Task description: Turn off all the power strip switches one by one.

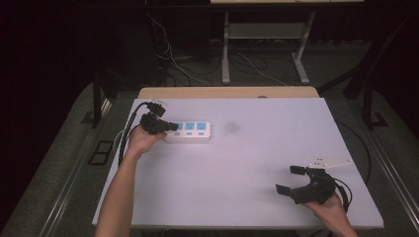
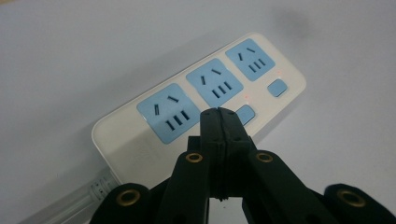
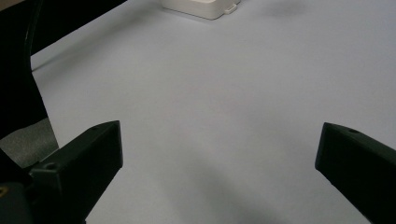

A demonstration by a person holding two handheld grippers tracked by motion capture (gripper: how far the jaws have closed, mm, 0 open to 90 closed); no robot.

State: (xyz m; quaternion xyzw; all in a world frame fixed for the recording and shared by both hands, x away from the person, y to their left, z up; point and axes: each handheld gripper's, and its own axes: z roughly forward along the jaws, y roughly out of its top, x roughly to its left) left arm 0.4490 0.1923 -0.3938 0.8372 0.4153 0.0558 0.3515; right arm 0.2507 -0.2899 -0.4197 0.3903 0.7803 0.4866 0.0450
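A white power strip point(image 1: 190, 131) with three blue sockets lies at the back left of the white table point(image 1: 237, 168). My left gripper point(image 1: 170, 127) is shut with nothing between its jaws, and its closed tips point(image 2: 219, 114) sit over the strip's near edge, beside a blue switch button point(image 2: 245, 114). I cannot tell whether the tips touch the strip. A second button point(image 2: 277, 87) sits farther right. My right gripper point(image 1: 289, 178) rests open near the table's front right corner, its jaws point(image 3: 222, 140) wide apart over bare table. The strip's end point(image 3: 201, 7) shows far ahead of it.
The strip's white cable point(image 2: 88, 196) leaves its left end toward the table's left edge. A wooden edge point(image 1: 227, 92) borders the table at the back. Beyond it, cables point(image 1: 173, 59) and metal desk legs point(image 1: 226, 49) stand on the dark floor.
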